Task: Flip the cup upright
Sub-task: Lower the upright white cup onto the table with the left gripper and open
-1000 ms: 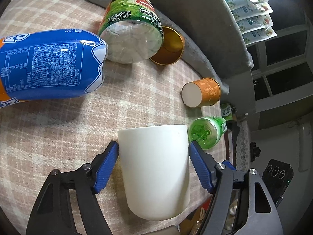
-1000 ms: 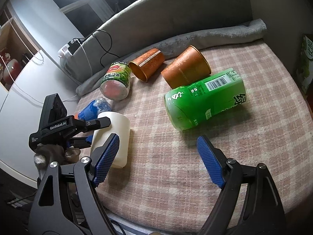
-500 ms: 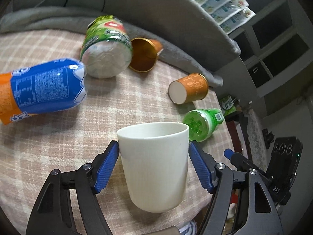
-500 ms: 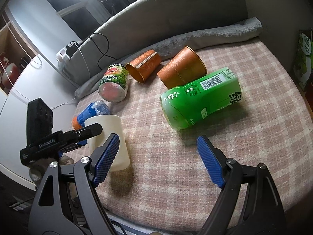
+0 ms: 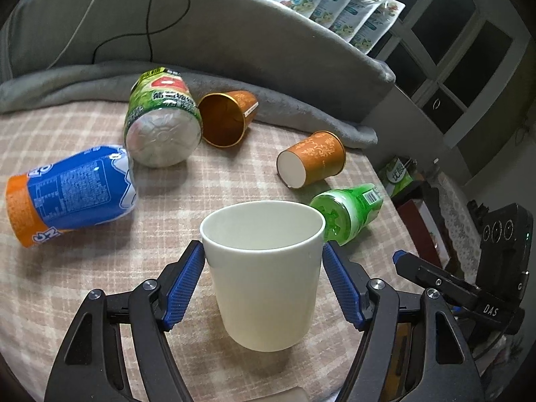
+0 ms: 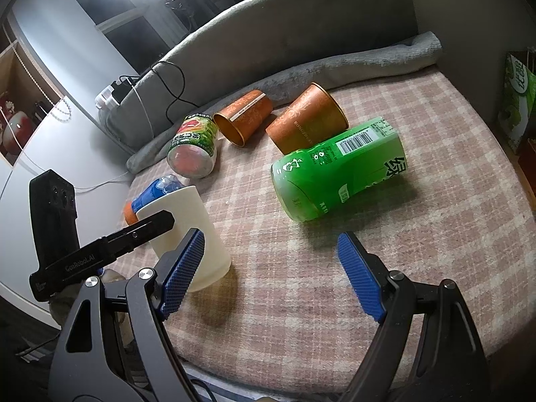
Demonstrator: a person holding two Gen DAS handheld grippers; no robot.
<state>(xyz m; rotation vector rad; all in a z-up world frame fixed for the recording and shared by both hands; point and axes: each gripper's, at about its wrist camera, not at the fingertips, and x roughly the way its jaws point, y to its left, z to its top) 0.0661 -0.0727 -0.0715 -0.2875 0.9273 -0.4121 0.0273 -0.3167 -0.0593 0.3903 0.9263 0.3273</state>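
Note:
A plain white cup stands mouth up on the checked cushion, and its empty inside shows. My left gripper is shut on it, with the blue pads pressed against its two sides just below the rim. In the right wrist view the same cup sits at the left near the cushion's front edge, leaning slightly, with one left finger across it. My right gripper hangs open over bare cushion to the right of the cup, holding nothing.
Two orange paper cups lie on their sides. So do a green bottle, a blue and orange bottle and a green-labelled bottle. A grey blanket and sofa back close the far side. The cushion drops off at right.
The left gripper has tilted up with the white cup, which went from lying with its side towards the camera to standing mouth up. The right gripper has hardly moved.

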